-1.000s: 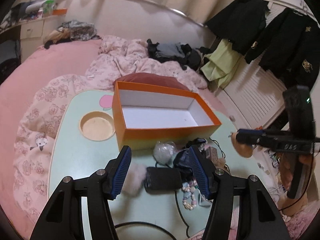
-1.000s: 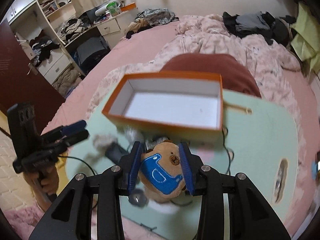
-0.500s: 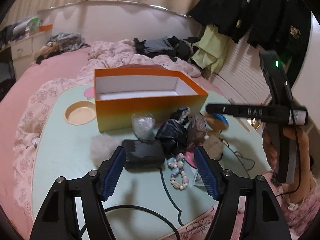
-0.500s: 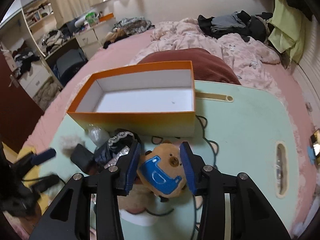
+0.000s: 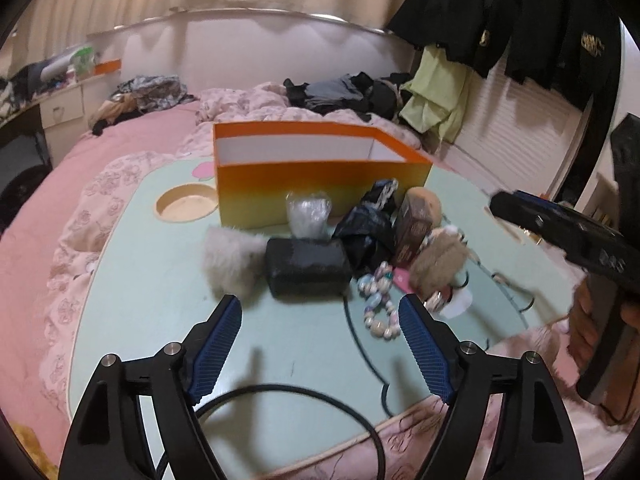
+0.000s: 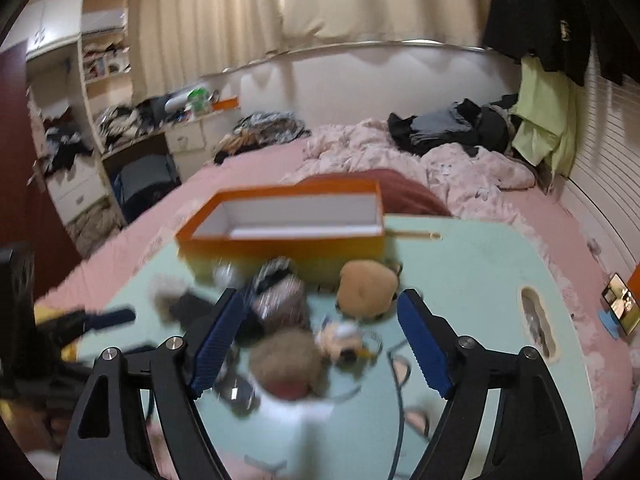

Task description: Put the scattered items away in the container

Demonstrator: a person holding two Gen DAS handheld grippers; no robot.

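Note:
An empty orange box (image 5: 320,172) with a white inside stands on the pale green table (image 5: 160,300); it also shows in the right wrist view (image 6: 288,224). In front of it lie scattered items: a black pouch (image 5: 308,268), a grey fluffy ball (image 5: 230,260), a clear plastic bag (image 5: 308,214), a black bag (image 5: 368,232), a bead bracelet (image 5: 378,304) and a brown fluffy toy (image 5: 438,264). My left gripper (image 5: 320,344) is open and empty, just short of the pouch. My right gripper (image 6: 318,336) is open and empty; the brown bear toy (image 6: 366,288) lies on the table beyond it.
A round recess (image 5: 186,208) is in the table left of the box. A black cable (image 5: 360,344) runs across the table's near part. The table stands on a pink bed (image 5: 60,200) with rumpled bedding and clothes (image 5: 340,92) behind. Dark jackets (image 5: 520,20) hang at right.
My right gripper has opened and let the bear toy go; it now lies by the box. My left gripper has moved lower and closer to the pile, still open.

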